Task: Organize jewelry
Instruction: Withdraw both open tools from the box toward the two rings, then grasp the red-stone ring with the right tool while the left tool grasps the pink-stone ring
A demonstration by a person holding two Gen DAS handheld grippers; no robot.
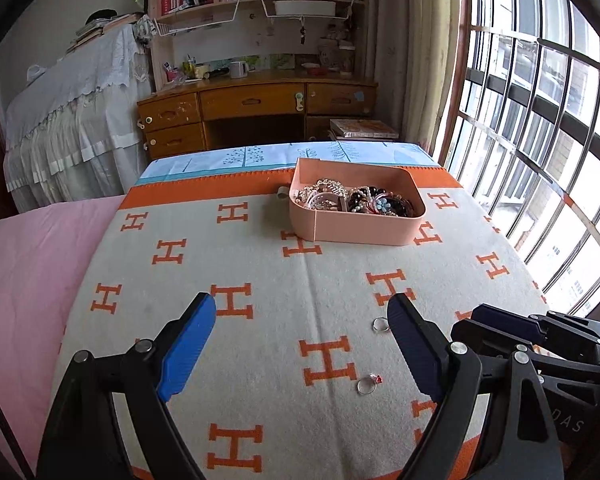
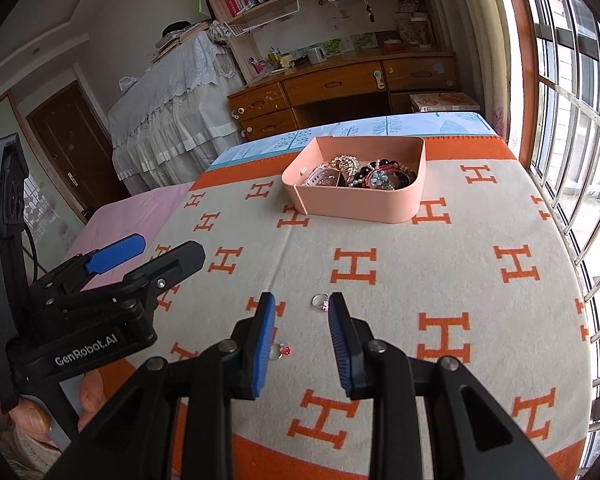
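A peach-pink box (image 1: 356,228) heaped with bracelets and beads sits far out on the H-patterned blanket (image 1: 260,264). Two small rings lie loose nearer to me: a plain silver ring (image 1: 380,324) and a ring with a red stone (image 1: 367,385). My left gripper (image 1: 300,306) hovers wide open over the blanket, the rings lying near its right finger. In the right wrist view my right gripper (image 2: 302,300) stands partly open with nothing gripped. The silver ring (image 2: 320,301) shows by its right fingertip, the red-stone ring (image 2: 279,351) beside its left finger. The box (image 2: 356,200) lies beyond.
The blanket covers a bed, with a pink sheet (image 1: 24,280) to the left. A barred window (image 1: 540,120) runs along the right. A wooden desk (image 1: 260,108) with shelves stands past the bed. A hand (image 2: 32,420) holds my left gripper (image 2: 171,246).
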